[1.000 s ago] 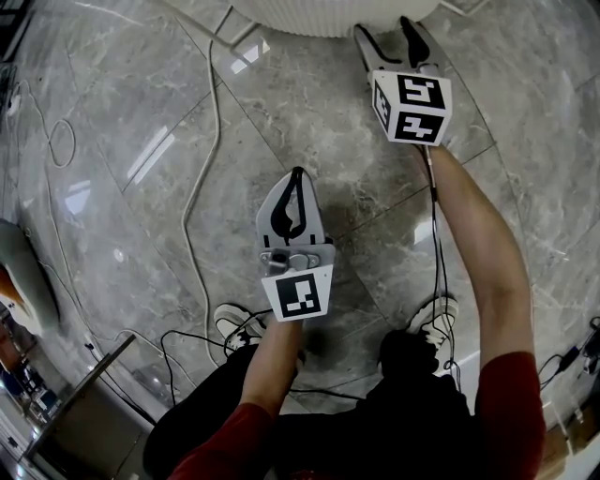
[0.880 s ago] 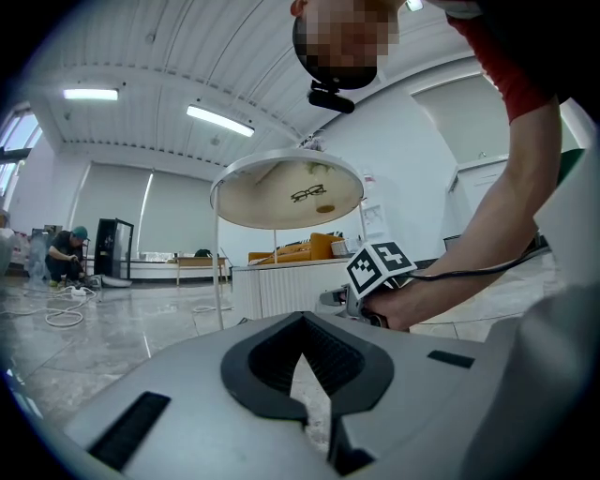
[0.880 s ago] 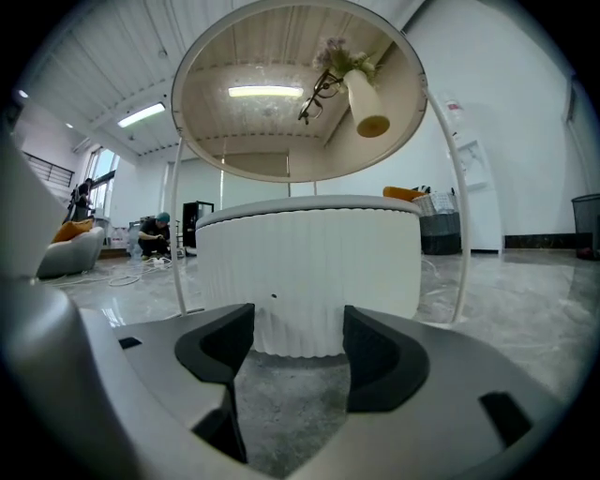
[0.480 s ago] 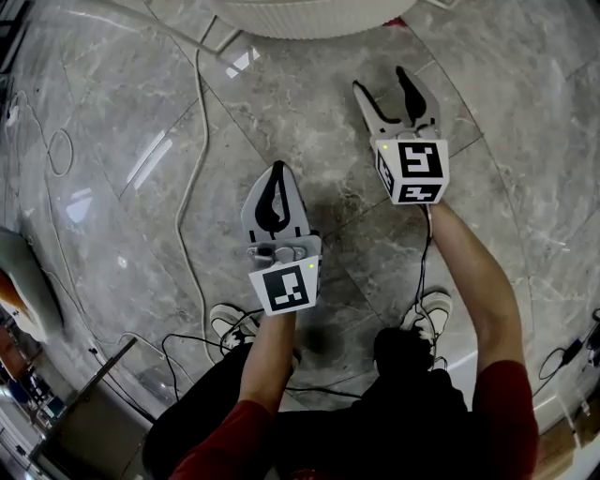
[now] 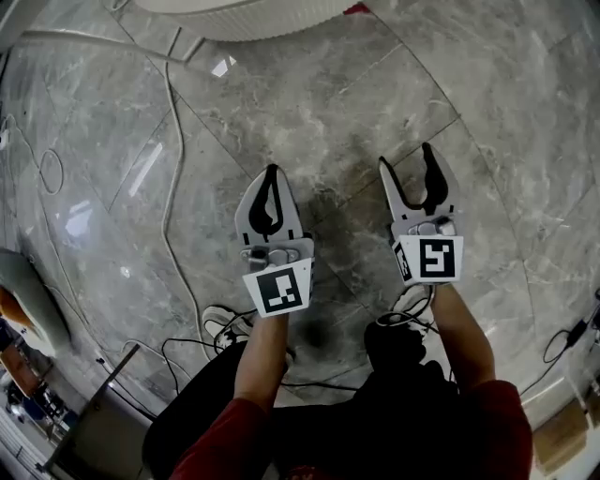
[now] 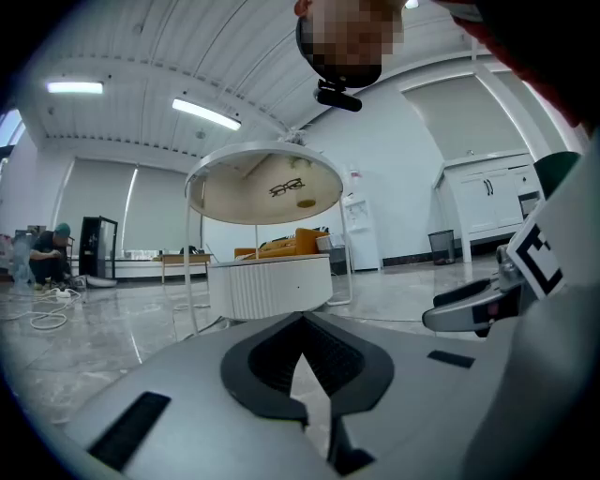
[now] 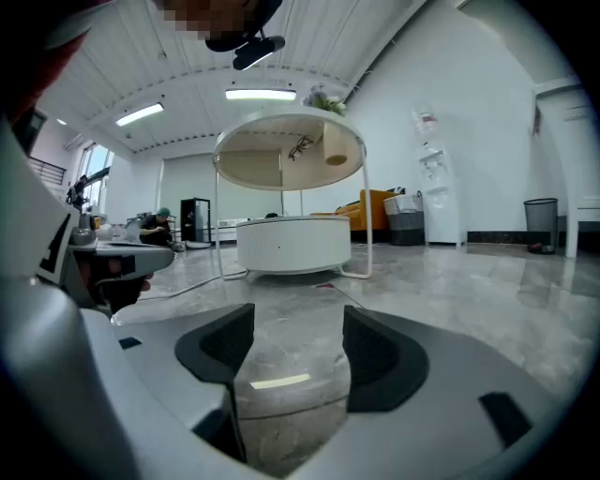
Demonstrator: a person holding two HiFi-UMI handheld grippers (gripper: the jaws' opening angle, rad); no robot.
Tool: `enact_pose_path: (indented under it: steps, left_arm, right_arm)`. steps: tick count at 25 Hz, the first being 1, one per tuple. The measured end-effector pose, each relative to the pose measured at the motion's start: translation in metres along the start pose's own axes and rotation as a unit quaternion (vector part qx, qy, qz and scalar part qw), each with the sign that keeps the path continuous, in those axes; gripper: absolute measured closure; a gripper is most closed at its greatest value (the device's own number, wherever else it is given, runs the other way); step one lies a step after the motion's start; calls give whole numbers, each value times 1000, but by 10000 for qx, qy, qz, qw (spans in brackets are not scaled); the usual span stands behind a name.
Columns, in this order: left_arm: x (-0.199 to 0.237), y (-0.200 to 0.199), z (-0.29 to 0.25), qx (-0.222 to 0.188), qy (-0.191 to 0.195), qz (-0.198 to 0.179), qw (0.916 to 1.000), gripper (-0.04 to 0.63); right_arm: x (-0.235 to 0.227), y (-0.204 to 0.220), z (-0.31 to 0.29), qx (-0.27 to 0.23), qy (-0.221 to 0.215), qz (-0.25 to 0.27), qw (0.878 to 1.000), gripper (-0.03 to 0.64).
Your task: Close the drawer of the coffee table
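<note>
The coffee table (image 5: 246,14) is a white ribbed drum under a round top on thin legs, lying at the top edge of the head view. In the left gripper view the coffee table (image 6: 270,287) stands a few steps ahead, its drum face flush with no drawer sticking out. It is likewise ahead of the right gripper as the coffee table (image 7: 292,244). My left gripper (image 5: 271,173) is shut and empty, held over bare floor. My right gripper (image 5: 406,161) is open and empty, level with the left and well short of the table.
A white cable (image 5: 172,187) runs along the marble floor at left, and black cables (image 5: 183,349) lie by the person's shoes. A grey unit (image 5: 94,427) stands at lower left. Farther off are an orange sofa (image 6: 281,246), a bin (image 6: 441,246) and a crouching person (image 6: 47,255).
The right gripper has pulled back from the table's base toward the person, now level with the left. The table has slid toward the top edge of the head view.
</note>
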State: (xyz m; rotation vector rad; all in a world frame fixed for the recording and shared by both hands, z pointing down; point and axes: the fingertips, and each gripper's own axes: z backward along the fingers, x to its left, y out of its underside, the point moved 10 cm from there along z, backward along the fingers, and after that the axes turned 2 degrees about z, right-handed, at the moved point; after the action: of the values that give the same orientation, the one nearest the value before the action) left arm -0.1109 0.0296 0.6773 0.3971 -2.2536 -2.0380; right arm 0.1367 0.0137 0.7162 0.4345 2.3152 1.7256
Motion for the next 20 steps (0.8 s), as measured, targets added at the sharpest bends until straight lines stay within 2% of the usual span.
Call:
enact_pose_path:
  steps: [4,9,15,18,20]
  left_arm:
    - [-6,6,8,182,193,-45,9996,583]
    - [-10,9,11,181,261,4,9995,583]
    - [-12,-1,9,12,273,46,9996,583]
    - [-10,-6,9,-83,269,27,9996,583]
    - [-8,-7,9,-100,251,37,9996,583]
  right_arm:
    - [-7,-2,29,-62,260,-115,9996,324]
    - [-14,-9,35,-165,333,-359,9987,324]
    - [-13,-23,34,-326,137,-254,9990,333]
    - [-10,-27,31,-310,92,-211,9993,395]
    - [-8,-27,30,-197,139,-158,9996,462]
